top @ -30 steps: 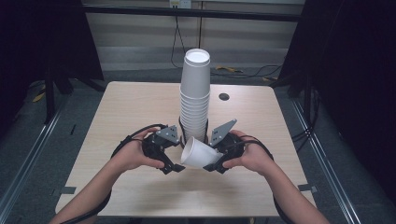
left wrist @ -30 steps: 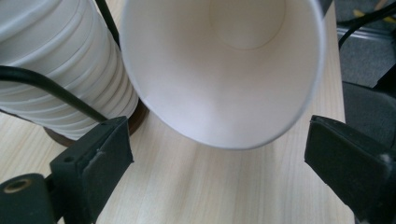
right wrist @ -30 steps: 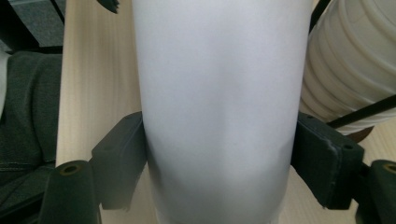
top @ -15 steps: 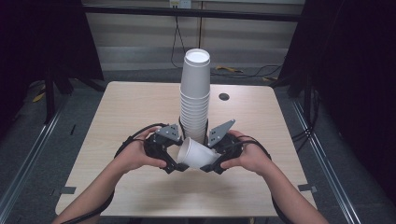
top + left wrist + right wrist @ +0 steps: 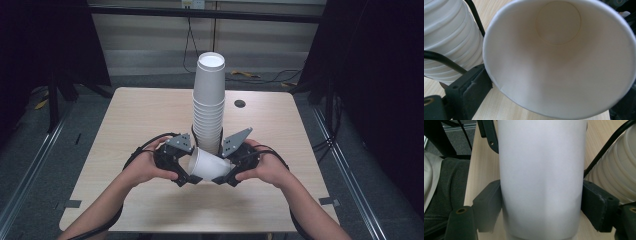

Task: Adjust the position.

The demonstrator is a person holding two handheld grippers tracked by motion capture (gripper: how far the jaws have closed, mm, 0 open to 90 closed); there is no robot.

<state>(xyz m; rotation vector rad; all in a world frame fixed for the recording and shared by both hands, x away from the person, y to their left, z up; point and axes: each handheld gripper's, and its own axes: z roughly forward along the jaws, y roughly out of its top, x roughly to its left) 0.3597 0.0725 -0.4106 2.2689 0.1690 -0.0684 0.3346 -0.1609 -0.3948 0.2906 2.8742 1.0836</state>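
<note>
A white paper cup [image 5: 210, 164] lies on its side, held just above the table in front of a tall stack of upturned white cups [image 5: 209, 100]. My right gripper [image 5: 223, 176] is shut on its wall; in the right gripper view both pads press the cup [image 5: 541, 157] at the right gripper [image 5: 541, 197]. My left gripper [image 5: 188, 175] faces the cup's mouth [image 5: 559, 50]. Its jaws have just been opening, with the rim between them at the left gripper [image 5: 552, 87], and the left pad [image 5: 471, 87] sits beside the rim.
The cup stack [image 5: 449, 37] [image 5: 616, 170] stands right behind both grippers, with black cables running past it. The wooden table [image 5: 150, 115] has a small dark hole [image 5: 240, 103] at the back right. Dark floor and rails surround the table.
</note>
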